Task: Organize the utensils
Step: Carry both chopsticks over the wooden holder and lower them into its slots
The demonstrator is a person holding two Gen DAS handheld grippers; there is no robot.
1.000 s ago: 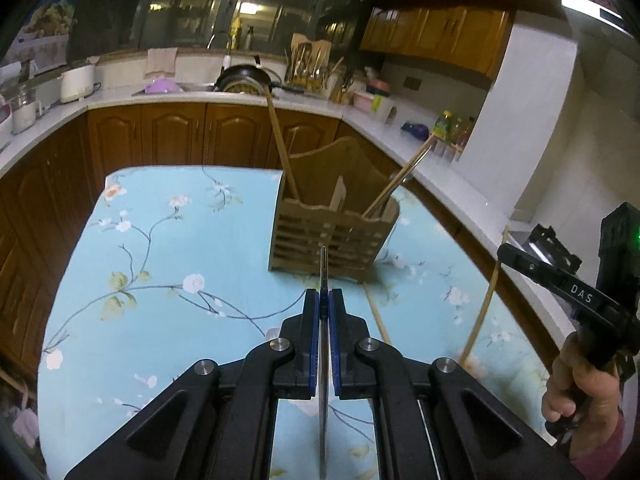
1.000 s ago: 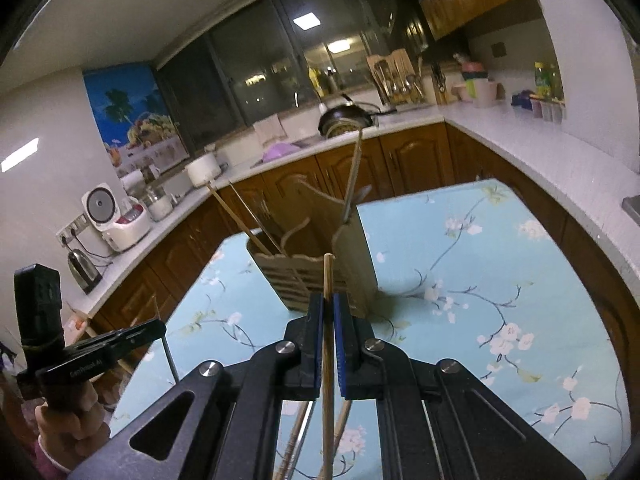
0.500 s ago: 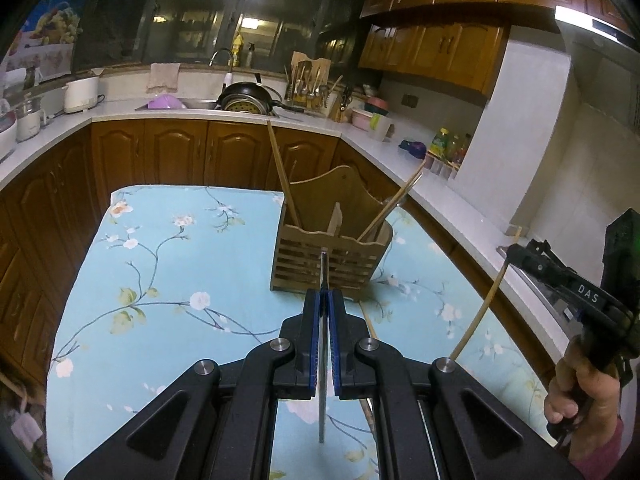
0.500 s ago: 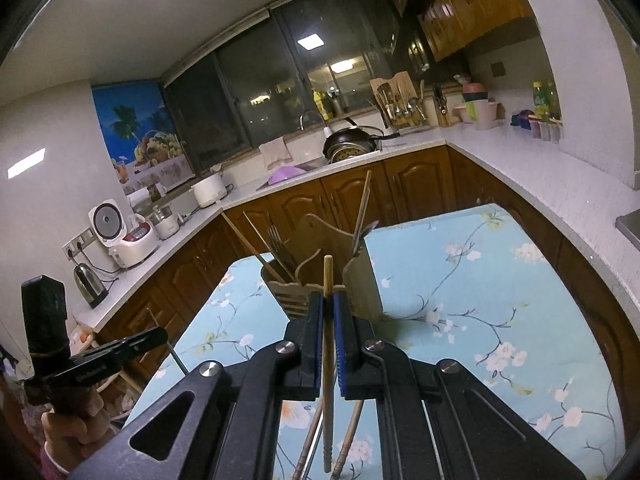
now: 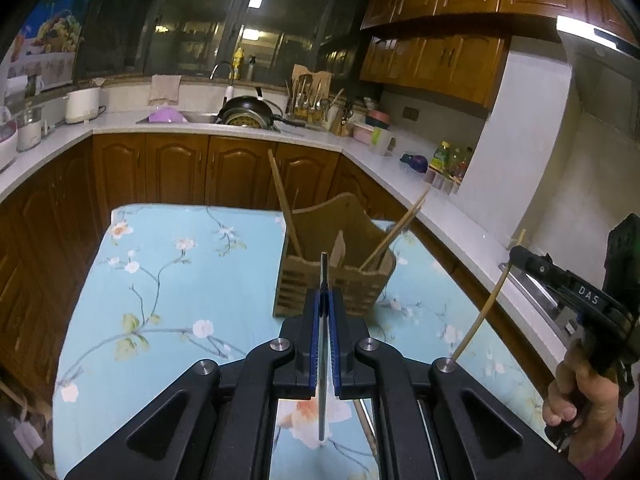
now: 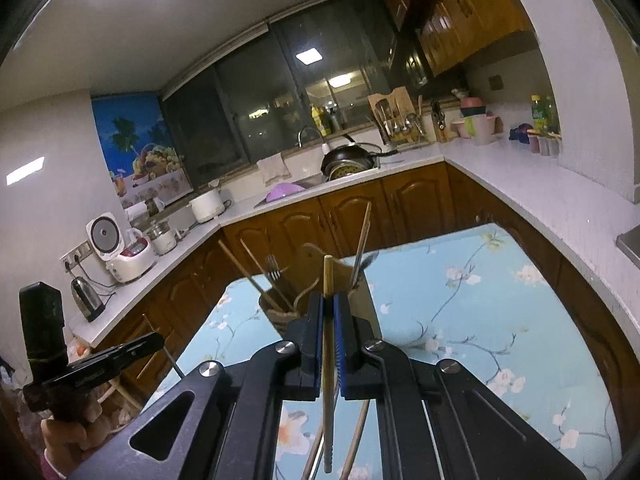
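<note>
A wooden utensil holder (image 5: 340,276) stands on the table with the blue floral cloth (image 5: 168,280); chopsticks lean out of it, and a fork (image 6: 274,268) shows in the right wrist view. My left gripper (image 5: 325,304) is shut on a thin metal utensil (image 5: 323,344), held above the table in front of the holder. My right gripper (image 6: 329,308) is shut on a wooden chopstick (image 6: 328,356), raised above the table, the holder (image 6: 288,308) beyond its tip. It also shows in the left wrist view (image 5: 576,292) with the chopstick (image 5: 484,316).
More chopsticks (image 6: 356,436) lie on the cloth beneath the right gripper. Kitchen counters with wooden cabinets (image 5: 176,168) wrap around the table on three sides. A sink with a wok (image 5: 248,114), a rice cooker (image 6: 120,248) and a kettle (image 6: 89,298) sit on the counters.
Both grippers have risen and drawn back from the holder with their utensils. The holder looks smaller and lower in both views.
</note>
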